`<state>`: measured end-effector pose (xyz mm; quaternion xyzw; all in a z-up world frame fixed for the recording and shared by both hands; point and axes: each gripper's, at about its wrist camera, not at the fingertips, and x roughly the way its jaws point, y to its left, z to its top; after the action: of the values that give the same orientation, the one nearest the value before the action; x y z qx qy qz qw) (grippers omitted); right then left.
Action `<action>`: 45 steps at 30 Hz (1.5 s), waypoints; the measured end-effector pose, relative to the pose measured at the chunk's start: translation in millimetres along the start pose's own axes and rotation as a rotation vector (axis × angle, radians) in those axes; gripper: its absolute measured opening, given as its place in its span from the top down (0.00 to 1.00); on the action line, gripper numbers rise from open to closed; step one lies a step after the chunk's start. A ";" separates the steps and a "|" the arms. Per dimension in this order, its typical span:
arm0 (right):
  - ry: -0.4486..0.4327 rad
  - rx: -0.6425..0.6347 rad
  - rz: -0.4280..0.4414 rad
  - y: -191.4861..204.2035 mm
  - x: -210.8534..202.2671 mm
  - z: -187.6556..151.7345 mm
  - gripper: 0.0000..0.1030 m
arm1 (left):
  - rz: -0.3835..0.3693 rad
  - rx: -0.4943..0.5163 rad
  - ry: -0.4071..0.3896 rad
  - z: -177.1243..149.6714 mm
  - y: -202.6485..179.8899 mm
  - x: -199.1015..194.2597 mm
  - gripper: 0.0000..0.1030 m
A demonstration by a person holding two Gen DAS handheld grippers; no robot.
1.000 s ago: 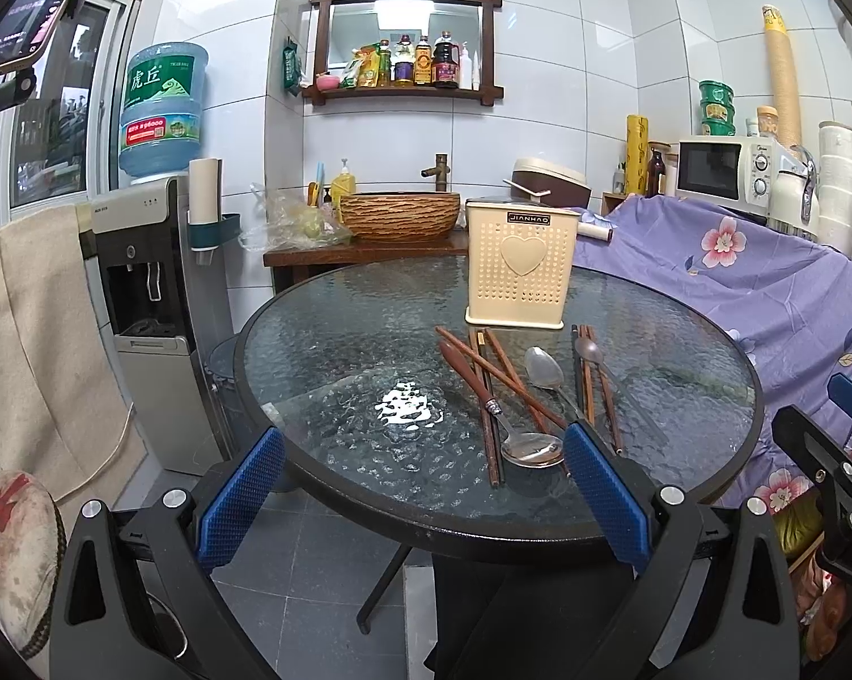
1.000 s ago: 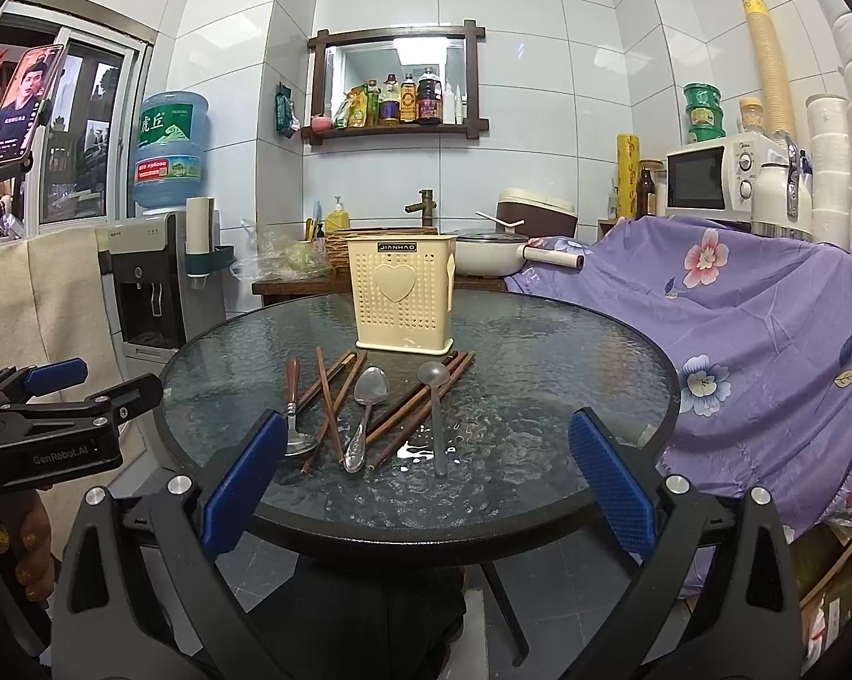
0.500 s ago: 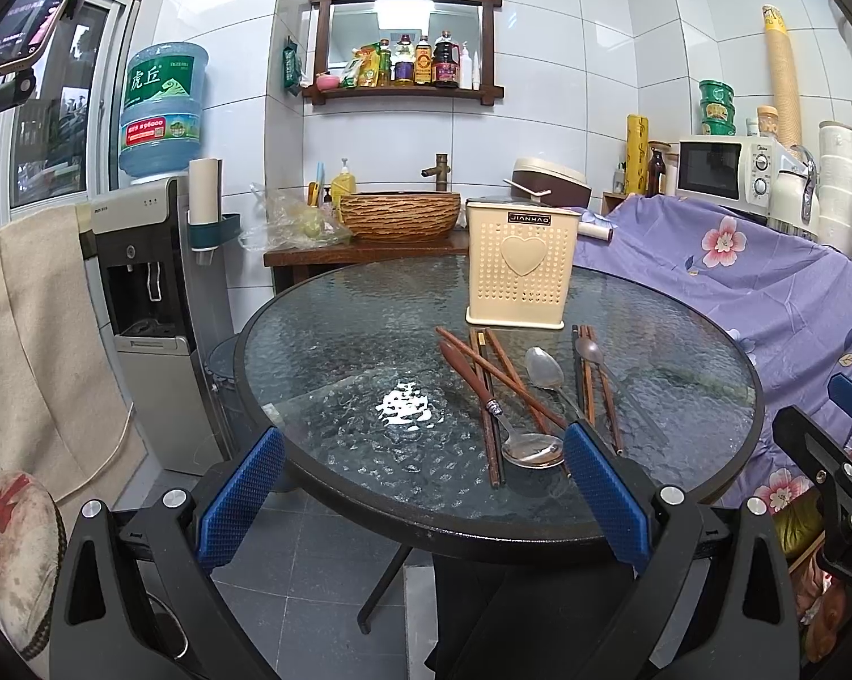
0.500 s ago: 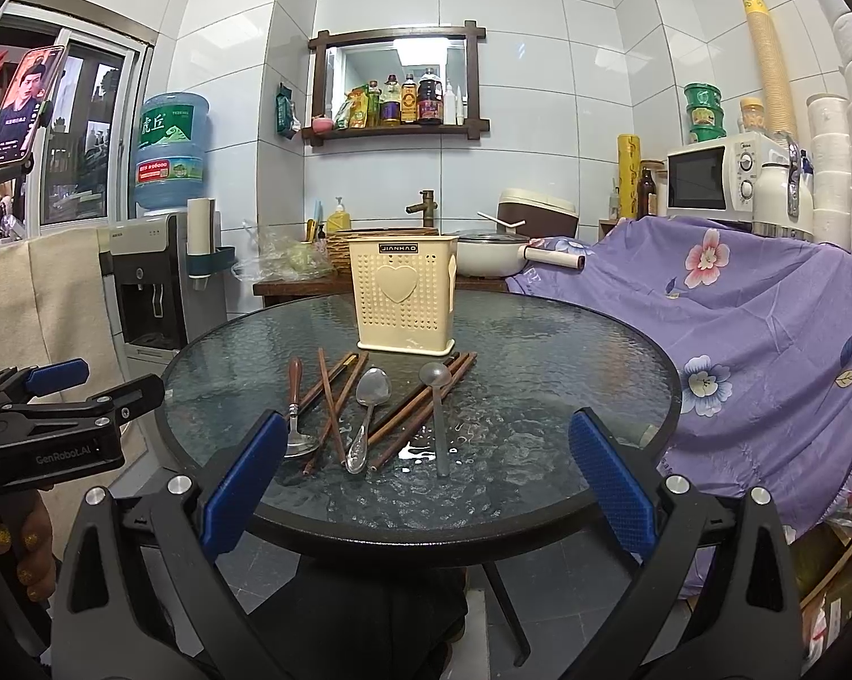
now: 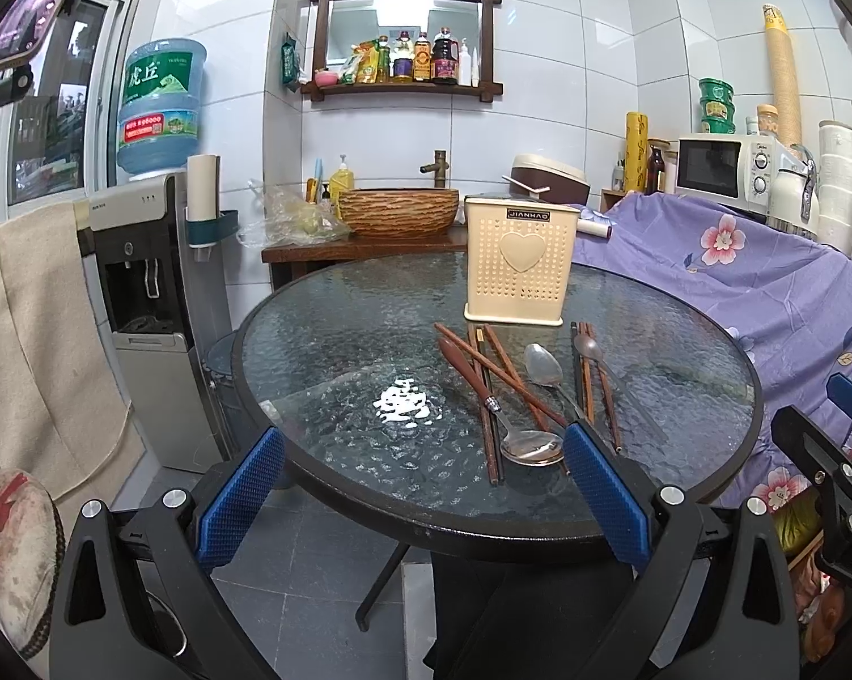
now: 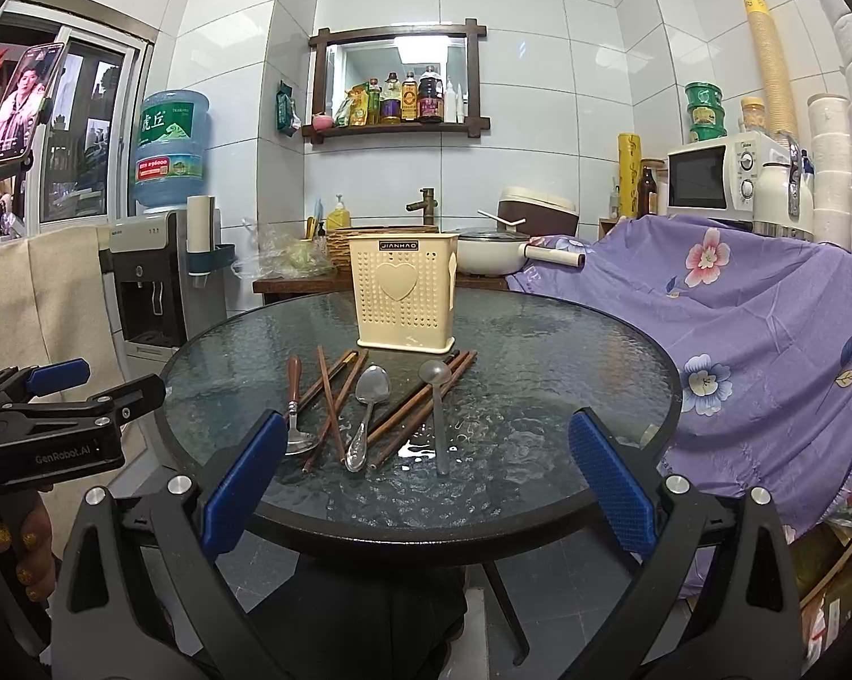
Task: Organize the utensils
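The left gripper (image 5: 420,498) is showing black triangular frames with cut-outs, silver screws and blue cross-hatched pads (image 5: 238,496). The right gripper (image 6: 426,487) is wearing the same black frames and blue pads (image 6: 610,484). The left one's side is bearing white "GenRobot.AI" lettering; glittery gold nail polish is showing below.

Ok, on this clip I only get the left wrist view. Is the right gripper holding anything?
Observer: No. The right wrist view shows the right gripper open, with nothing between its fingers.
Operator: What is hidden behind the utensil holder?
Observer: A white pot with a long handle stands behind the utensil holder.
Operator: What holds the left gripper?
Observer: A hand with glittery yellow nails grips the left gripper from below.
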<state>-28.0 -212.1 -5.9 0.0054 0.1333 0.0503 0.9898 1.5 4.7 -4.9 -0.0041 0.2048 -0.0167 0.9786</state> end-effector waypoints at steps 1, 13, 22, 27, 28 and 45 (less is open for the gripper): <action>0.004 -0.003 -0.005 0.3 1.0 -0.2 0.05 | -0.006 -0.002 0.008 -0.6 0.4 1.4 0.06; 0.232 0.019 0.001 -18.5 60.5 -1.0 0.05 | -0.003 -0.009 0.144 4.1 15.4 43.0 0.06; 0.366 0.011 0.061 -32.8 108.6 0.7 0.05 | -0.138 -0.046 0.292 15.7 21.6 91.9 0.17; 0.430 0.013 0.090 -39.5 135.2 8.5 0.05 | -0.159 -0.073 0.339 20.3 29.7 112.2 0.24; 0.433 0.009 0.094 -39.2 138.8 9.0 0.05 | -0.153 -0.069 0.341 21.7 30.5 114.9 0.26; 0.550 -0.085 0.170 -26.1 226.7 34.5 0.24 | -0.249 -0.063 0.452 57.9 22.3 180.9 0.45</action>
<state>201.2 -215.1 -33.0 -0.0386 0.3934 0.1382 0.9081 191.0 20.9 -24.7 -0.0561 0.4168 -0.1310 0.8978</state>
